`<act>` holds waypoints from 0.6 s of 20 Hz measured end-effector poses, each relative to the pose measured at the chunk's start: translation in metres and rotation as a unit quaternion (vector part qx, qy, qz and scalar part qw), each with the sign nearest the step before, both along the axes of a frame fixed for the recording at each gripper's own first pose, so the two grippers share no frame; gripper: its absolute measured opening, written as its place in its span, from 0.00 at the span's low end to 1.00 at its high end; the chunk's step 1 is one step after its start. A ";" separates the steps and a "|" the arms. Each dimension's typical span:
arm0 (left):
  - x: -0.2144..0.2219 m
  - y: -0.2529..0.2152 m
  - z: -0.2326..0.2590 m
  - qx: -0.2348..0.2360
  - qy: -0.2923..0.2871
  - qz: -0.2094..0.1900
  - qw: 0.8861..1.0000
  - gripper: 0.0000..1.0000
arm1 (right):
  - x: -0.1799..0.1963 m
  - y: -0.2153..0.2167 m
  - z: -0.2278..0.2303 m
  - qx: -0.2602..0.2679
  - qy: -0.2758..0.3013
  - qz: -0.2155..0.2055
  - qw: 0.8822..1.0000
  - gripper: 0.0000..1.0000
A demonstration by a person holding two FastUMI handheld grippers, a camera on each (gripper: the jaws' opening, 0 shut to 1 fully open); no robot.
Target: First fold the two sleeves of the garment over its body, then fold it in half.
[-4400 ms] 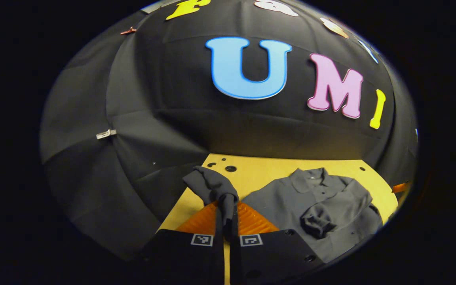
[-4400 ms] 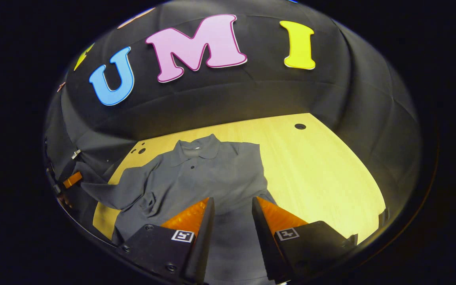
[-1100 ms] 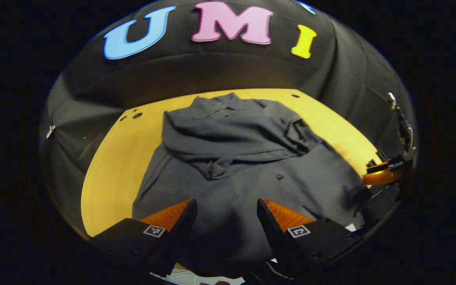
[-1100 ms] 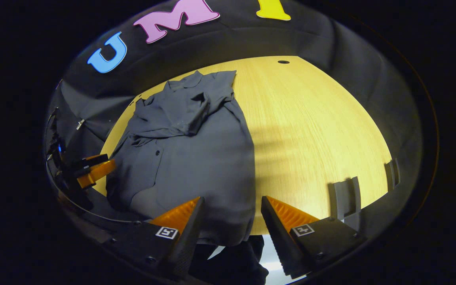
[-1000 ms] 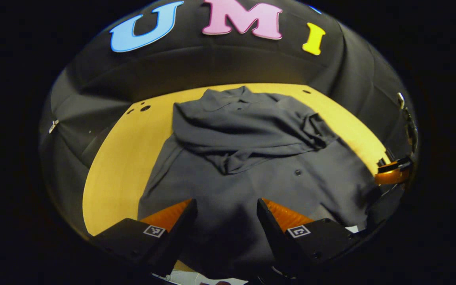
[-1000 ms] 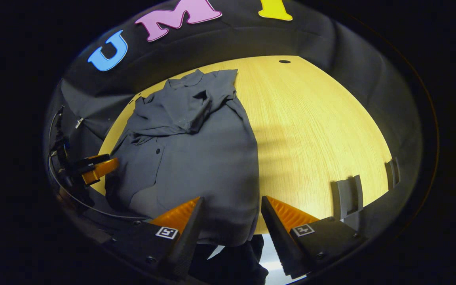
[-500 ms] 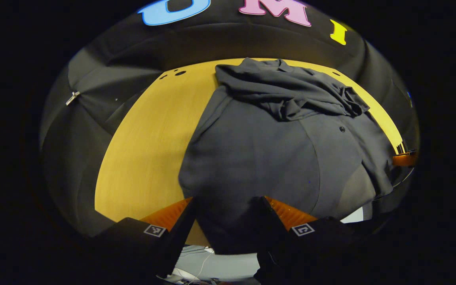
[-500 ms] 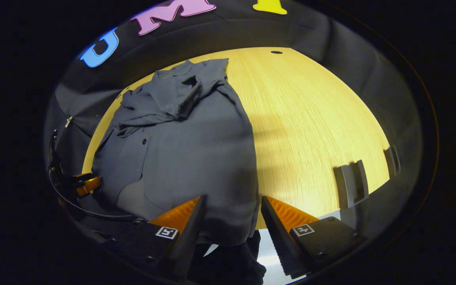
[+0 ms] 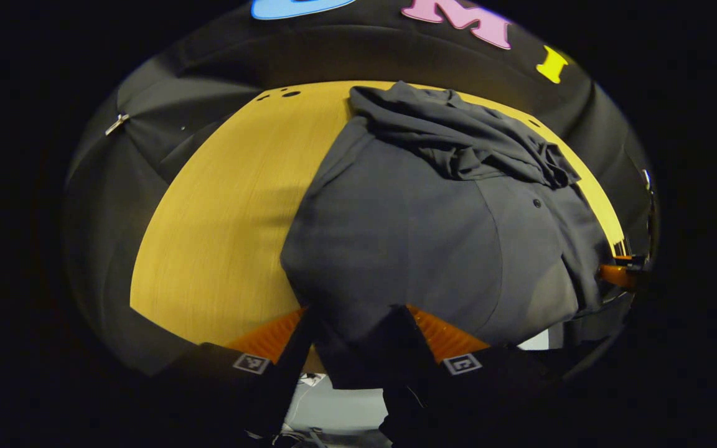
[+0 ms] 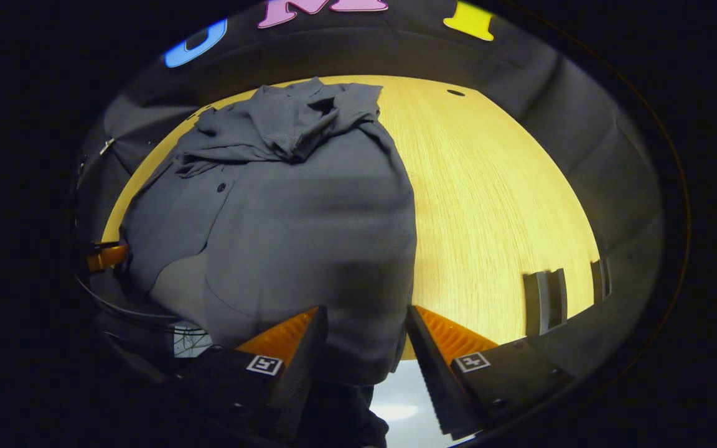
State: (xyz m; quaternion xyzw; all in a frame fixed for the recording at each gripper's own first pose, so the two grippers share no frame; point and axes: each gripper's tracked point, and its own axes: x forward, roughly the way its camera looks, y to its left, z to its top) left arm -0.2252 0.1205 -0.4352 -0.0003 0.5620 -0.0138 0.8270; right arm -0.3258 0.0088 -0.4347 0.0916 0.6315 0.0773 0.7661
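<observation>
The dark grey garment (image 9: 408, 249) lies lengthwise on the desk (image 9: 221, 236), collar at the far edge, hem hanging over the near edge. Both sleeves (image 10: 271, 134) lie folded and bunched across its chest. The lower body is spread flat.

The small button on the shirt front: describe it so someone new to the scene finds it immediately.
On the yellow wooden table lies a dark grey collared shirt. Both sleeves are bunched across its chest near the collar. Just below that bunch sits the button, a small dark dot on otherwise smooth cloth.
</observation>
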 end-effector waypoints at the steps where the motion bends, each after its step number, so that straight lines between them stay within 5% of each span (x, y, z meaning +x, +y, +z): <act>1: 0.006 -0.013 0.002 -0.011 -0.008 -0.029 0.999 0.60 | 0.007 0.007 0.002 0.018 -0.009 0.012 1.000 0.59; 3: 0.011 -0.017 0.003 0.004 -0.019 -0.055 0.998 0.26 | 0.008 0.013 -0.001 0.033 0.011 0.013 0.999 0.08; 4: 0.010 -0.014 0.002 0.008 -0.017 -0.062 0.998 0.09 | 0.009 0.013 0.000 0.041 0.022 0.013 0.999 0.07; 12: 0.076 -0.021 0.092 -0.050 -0.106 -0.019 0.993 0.05 | 0.083 -0.004 0.067 0.088 -0.079 -0.087 0.989 0.05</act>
